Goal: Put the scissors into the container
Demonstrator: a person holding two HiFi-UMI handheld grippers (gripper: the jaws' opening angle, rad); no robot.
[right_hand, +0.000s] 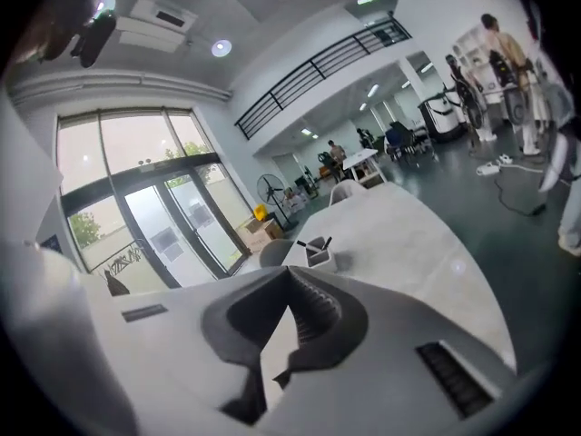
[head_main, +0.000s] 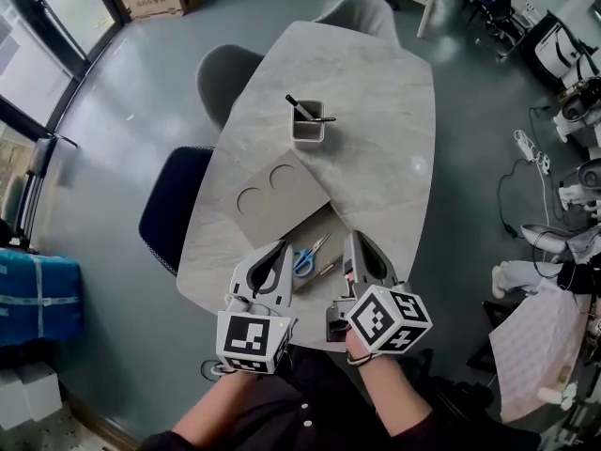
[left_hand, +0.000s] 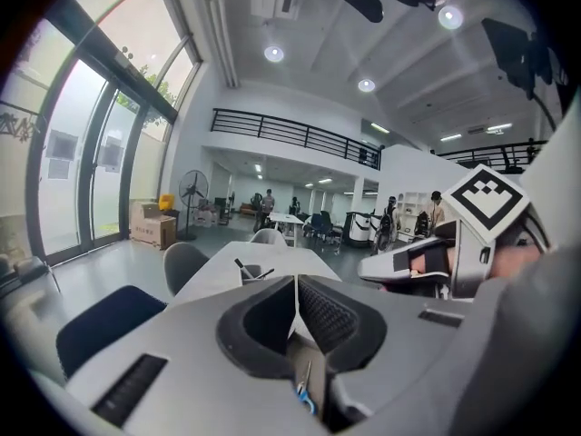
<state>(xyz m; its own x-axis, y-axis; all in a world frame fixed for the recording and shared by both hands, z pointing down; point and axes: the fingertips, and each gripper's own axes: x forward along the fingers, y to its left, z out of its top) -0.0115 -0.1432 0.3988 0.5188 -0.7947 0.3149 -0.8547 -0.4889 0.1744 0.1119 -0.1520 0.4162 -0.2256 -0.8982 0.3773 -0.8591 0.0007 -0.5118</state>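
Blue-handled scissors (head_main: 305,256) lie flat on the marble table (head_main: 376,111), near its front edge, between my two grippers. In the left gripper view the scissors (left_hand: 304,393) show through the slot below the jaws. The white container (head_main: 308,126) stands mid-table holding dark pens, and it is also seen far ahead as the container (left_hand: 251,272) and the container (right_hand: 318,254). My left gripper (head_main: 282,246) is just left of the scissors with its jaws shut and nothing held. The right gripper (head_main: 356,239), just right of the scissors, is shut and empty too.
A brown cardboard sheet (head_main: 277,198) with two round outlines lies between the scissors and the container. A dark blue chair (head_main: 174,205) and a grey chair (head_main: 225,78) stand at the table's left side, another grey chair (head_main: 362,12) at the far end. Cables lie on the floor at right.
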